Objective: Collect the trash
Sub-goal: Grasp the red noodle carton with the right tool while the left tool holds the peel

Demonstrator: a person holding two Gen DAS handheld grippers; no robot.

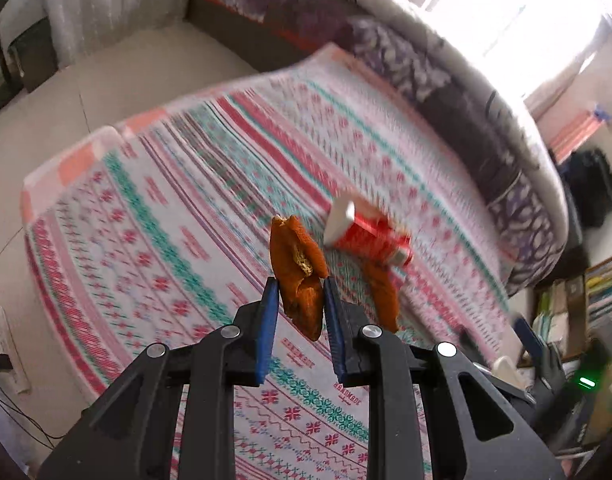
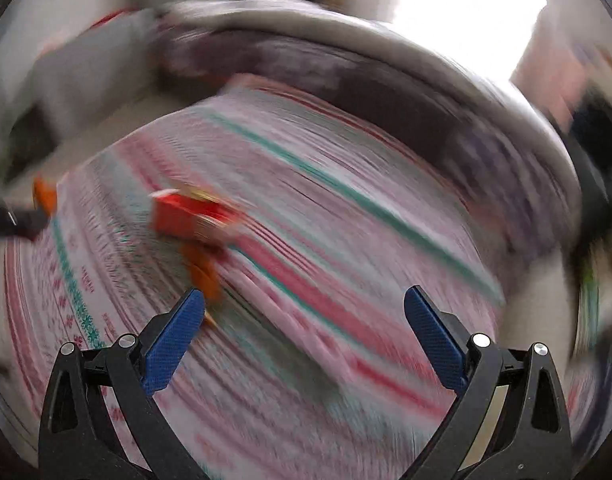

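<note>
Left fingers [image 1: 270,312] clamped on orange peel [image 1: 300,276], right fingers [image 2: 174,340] apart, patterned blanket [image 1: 178,208], grey sofa [image 1: 445,80] behind

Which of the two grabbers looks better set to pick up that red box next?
Probably the right gripper: its jaws are wide open and empty, with the red box ahead. The left gripper is already clamped on an orange peel.

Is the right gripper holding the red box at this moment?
No: the right gripper stands wide open with nothing between its fingers, and the red box lies ahead of it on the patterned cloth.
</note>
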